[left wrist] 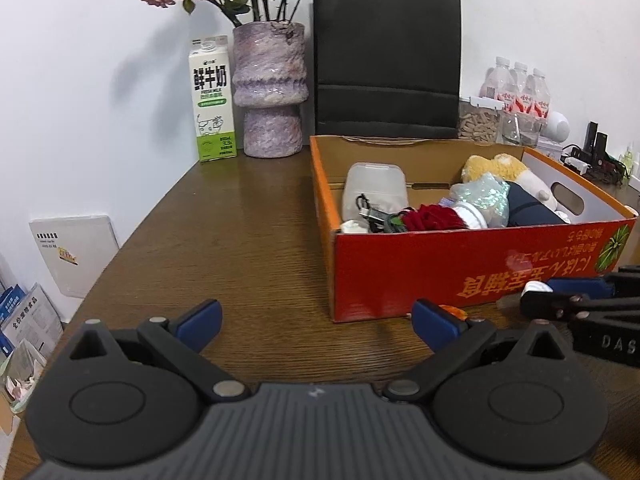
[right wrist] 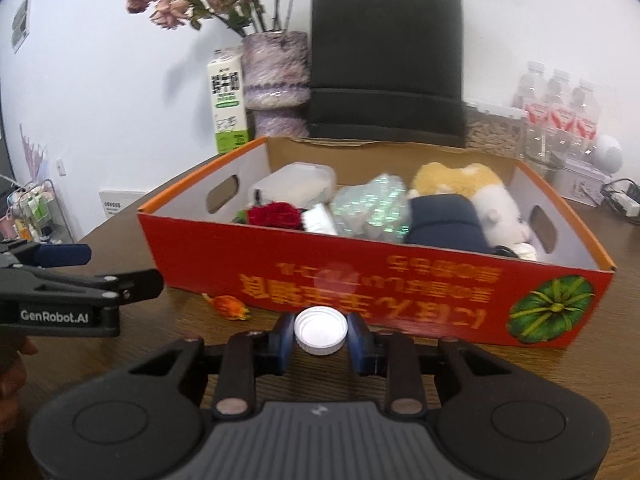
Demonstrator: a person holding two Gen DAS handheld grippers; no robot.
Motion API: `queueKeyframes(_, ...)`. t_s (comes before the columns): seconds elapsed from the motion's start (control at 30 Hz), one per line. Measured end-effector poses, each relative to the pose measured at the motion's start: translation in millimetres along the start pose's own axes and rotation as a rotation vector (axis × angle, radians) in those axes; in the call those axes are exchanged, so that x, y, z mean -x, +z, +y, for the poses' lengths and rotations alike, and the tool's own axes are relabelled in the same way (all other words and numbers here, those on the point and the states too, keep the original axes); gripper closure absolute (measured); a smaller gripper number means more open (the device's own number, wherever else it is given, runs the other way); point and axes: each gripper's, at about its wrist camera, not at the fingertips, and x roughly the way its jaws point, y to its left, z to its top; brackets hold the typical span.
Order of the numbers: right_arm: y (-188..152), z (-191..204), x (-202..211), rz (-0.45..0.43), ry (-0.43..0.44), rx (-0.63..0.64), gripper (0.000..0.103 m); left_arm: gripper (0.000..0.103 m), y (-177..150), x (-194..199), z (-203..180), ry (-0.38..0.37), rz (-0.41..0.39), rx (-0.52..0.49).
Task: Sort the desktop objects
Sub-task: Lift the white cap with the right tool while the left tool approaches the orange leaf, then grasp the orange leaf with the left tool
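Sitting on desk (right wrist: 120, 360): one red box (right wrist: 360, 280) | three bottles (right wrist: 556, 96) at back right | right gripper (right wrist: 320, 338) clamps one white cap (right wrist: 320, 330) before box's front wall | left gripper (left wrist: 316, 326) spread wide, empty

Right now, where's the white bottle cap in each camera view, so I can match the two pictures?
Left wrist: white bottle cap at far right, low, pinched by the right gripper, just in front of the red box.
Right wrist: cap at lower centre, between the right gripper's blue pads.
Shared landmark: the red box, its front wall right behind the cap.
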Motion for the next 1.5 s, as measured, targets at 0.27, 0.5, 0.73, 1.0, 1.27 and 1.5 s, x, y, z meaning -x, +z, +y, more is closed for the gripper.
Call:
queueKeyframes(0.27, -2.9, -30.4, 7.5, -0.018, -0.034, -0.016, 0.076, 0.000, 0.6, -7.3, -32.6, -0.004, 0.028, -0.023)
queueKeyframes(0.5, -5.9, -48.9, 12.3, -0.025, -0.047, -0.028, 0.076, 0.000, 1.5, -13.0, -50.2, -0.011, 0.041, -0.029)
queueKeyframes(0.73, -7.4, -60.4, 16.7, -0.036, -0.059, -0.030, 0.076, 0.000, 2.5, -16.4, -58.4, -0.011, 0.047, -0.026)
queueKeyframes(1.0, -8.5, -62.0, 16.7, -0.036, -0.059, -0.033, 0.076, 0.011, 3.6, -23.8, -57.8, -0.023, 0.070, -0.011)
queueKeyframes(1.27, -9.2, -61.0, 17.4, -0.036, -0.055, -0.030, 0.076, 0.024, 4.4, -29.5, -64.6, -0.044, 0.096, -0.034)
queueKeyframes(1.5, -9.9, -60.1, 17.2, -0.033, -0.055, -0.030, 0.076, 0.048, 2.5, -26.9, -69.0, -0.067, 0.110, -0.037)
